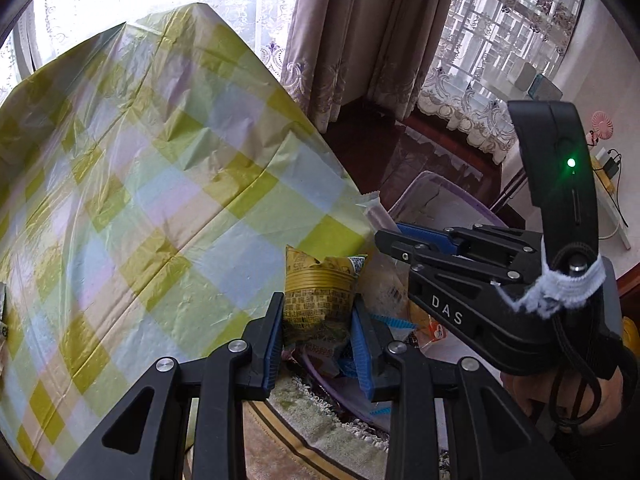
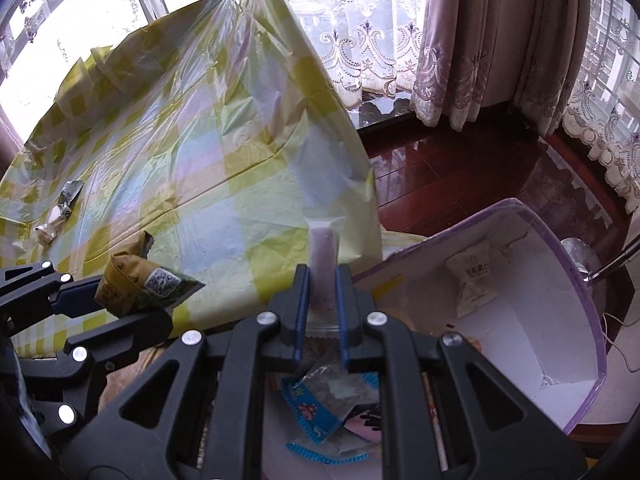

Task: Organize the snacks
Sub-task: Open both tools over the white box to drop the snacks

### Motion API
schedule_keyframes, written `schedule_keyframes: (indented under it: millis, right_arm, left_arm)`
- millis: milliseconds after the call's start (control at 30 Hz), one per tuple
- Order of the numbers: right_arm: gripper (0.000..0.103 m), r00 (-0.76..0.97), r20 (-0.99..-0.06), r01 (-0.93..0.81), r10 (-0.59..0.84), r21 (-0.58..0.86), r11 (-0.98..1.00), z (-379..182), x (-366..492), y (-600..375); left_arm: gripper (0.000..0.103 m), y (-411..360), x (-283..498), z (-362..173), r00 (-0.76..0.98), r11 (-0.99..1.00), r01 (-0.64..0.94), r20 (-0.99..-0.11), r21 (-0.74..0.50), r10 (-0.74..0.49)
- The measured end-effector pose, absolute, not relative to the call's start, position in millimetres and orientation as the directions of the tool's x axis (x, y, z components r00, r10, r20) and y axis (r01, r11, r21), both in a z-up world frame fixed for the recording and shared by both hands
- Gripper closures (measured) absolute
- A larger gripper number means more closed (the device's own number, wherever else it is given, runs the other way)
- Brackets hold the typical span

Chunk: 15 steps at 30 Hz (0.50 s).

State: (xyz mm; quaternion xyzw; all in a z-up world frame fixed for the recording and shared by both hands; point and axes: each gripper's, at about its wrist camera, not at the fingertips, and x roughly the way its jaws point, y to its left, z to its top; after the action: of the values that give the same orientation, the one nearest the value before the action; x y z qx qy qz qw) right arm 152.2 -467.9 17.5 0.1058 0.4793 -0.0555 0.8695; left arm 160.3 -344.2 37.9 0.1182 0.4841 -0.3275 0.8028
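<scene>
My left gripper point(image 1: 318, 322) is shut on a yellow-green snack packet point(image 1: 318, 296), held upright just off the table's near right edge; it also shows in the right wrist view point(image 2: 138, 284). My right gripper point(image 2: 322, 292) is shut on a thin purple snack stick in a clear wrapper point(image 2: 323, 262), held beside the table's right edge; its wrapper tip shows in the left wrist view point(image 1: 370, 204). Below both grippers lies a purple-rimmed box with several loose snack packets point(image 2: 324, 412).
A table with a yellow, blue and lilac checked cloth point(image 1: 152, 184) fills the left. Small wrappers point(image 2: 60, 212) lie at its far left. A purple-rimmed white box point(image 2: 560, 292) to the right holds a white packet point(image 2: 474, 276). Dark wood floor and curtains lie beyond.
</scene>
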Motion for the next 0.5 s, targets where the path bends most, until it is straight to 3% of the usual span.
schedule_keyframes:
  millis: [500]
  right_arm:
    - [0.087,0.477,-0.873,0.350,-0.103,0.081,0.933,5,136,-531]
  left_arm:
    - [0.070,-396,156,9,0.153,0.669,0.715,-0.889,-0.203,-0.433]
